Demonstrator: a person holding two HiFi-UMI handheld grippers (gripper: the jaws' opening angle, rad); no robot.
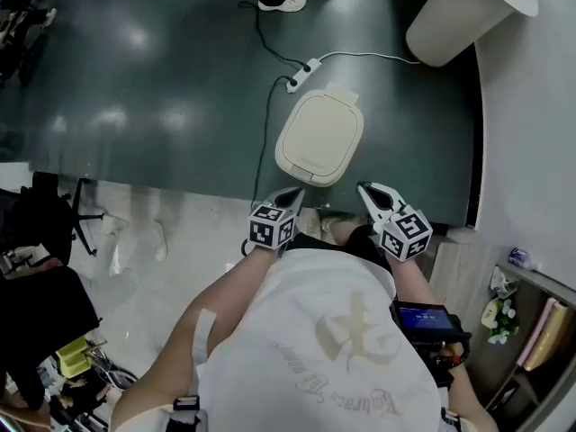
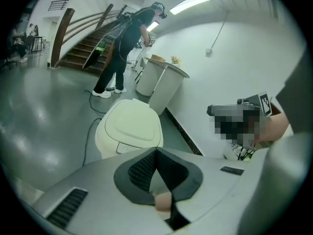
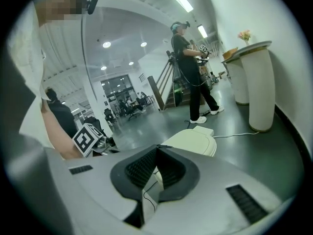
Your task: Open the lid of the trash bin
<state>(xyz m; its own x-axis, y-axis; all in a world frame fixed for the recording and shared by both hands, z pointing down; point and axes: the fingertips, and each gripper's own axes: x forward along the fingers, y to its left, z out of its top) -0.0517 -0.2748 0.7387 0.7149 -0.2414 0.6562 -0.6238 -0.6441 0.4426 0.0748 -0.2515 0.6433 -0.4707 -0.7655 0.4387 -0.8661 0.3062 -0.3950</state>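
Observation:
A cream trash bin (image 1: 319,138) stands on the dark floor in front of me, its lid down. Both grippers hover just short of its near edge, apart from it. My left gripper (image 1: 292,193) is shut, with nothing between the jaws, and points at the bin's front left. My right gripper (image 1: 365,188) is also shut and empty, at the bin's front right. The left gripper view has the bin (image 2: 132,126) beyond the closed tips of the left gripper (image 2: 156,151). In the right gripper view the bin (image 3: 193,142) lies just past the right gripper (image 3: 157,147).
A white power strip (image 1: 304,73) with cables lies on the floor behind the bin. A white pedestal (image 1: 454,12) and a curved white wall (image 1: 522,106) stand to the right. Another person (image 2: 122,43) works further back. A black chair (image 1: 54,214) is at my left.

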